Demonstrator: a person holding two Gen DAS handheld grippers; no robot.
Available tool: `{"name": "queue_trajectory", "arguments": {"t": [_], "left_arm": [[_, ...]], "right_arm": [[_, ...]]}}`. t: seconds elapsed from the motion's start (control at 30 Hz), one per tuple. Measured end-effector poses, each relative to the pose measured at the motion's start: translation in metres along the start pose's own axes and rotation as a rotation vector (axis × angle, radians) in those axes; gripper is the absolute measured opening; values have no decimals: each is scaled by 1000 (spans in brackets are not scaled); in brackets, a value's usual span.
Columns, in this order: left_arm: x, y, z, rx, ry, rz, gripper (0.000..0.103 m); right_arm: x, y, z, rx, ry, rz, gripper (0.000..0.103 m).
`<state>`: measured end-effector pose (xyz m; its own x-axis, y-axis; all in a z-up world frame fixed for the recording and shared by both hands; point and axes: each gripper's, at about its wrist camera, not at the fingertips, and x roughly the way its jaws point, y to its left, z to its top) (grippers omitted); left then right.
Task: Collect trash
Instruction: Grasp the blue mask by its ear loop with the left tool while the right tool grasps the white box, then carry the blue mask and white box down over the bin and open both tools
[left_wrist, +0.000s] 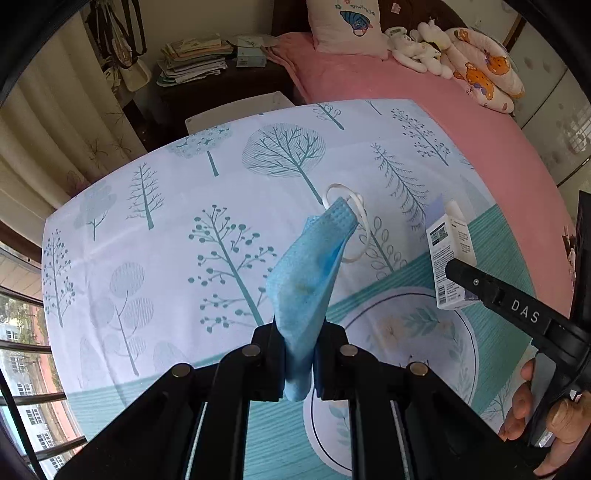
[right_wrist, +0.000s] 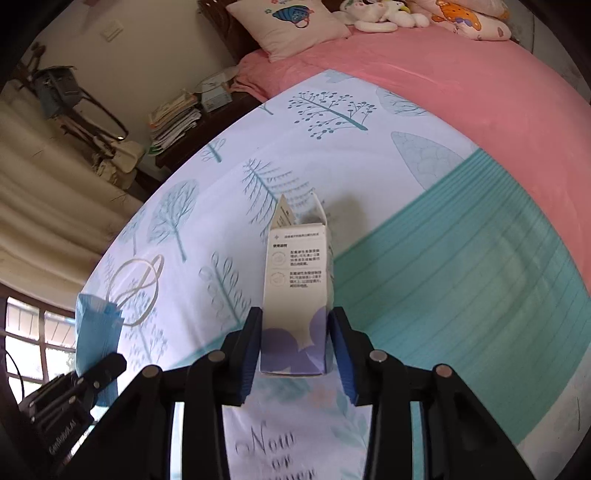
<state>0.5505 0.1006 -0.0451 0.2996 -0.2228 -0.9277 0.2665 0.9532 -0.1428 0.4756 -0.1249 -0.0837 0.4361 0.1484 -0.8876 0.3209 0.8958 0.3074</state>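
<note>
mask (left_wrist: 310, 280) bottom hidden btw left tongs (left_wrist: 299, 363); shut.

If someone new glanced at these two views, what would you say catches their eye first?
Probably the blue face mask, pinched in the left gripper and sticking up above the tree-printed cloth, its ear loops dangling. Next, the small white carton with its top flaps open, clamped in the right gripper. Behind both lies a pink bedspread.

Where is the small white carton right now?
The small white carton stands between the right gripper's jaws above the tree-print cloth; in the left wrist view it sits right of the blue face mask.
</note>
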Motion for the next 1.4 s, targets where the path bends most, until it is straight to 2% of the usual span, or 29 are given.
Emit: {"name": "queue_trajectory", "arguments": {"t": [0.23,0.53,0.63,0.83,0.97,1.13,1.4], "left_arm": [[-56,-30,-72,-55,-35,9,9],[-140,-102,-210,-190,-119,55,9],[-162,-129,-258,-237,-144,65,9],[-192,-175,-331,-300,-161,63,9],[-202,-194,-371,-314,-132,65,9],[-198,-209,-413,-306,-57,82,9],[-162,-215,-463,-300,53,85,9]], "right_arm": [[-62,-18,-50,-60,-15,135,37],[-170,-68,-132,-261,-28,317,37],[-198,-87,-159,-343,-27,350,37],[-244,-127,-212,-464,2,380,37],[-258,-147,-247,-523,54,389,37],[-258,-163,-291,-570,124,402,37],[-219,-189,-346,-539,273,371,37]]}}
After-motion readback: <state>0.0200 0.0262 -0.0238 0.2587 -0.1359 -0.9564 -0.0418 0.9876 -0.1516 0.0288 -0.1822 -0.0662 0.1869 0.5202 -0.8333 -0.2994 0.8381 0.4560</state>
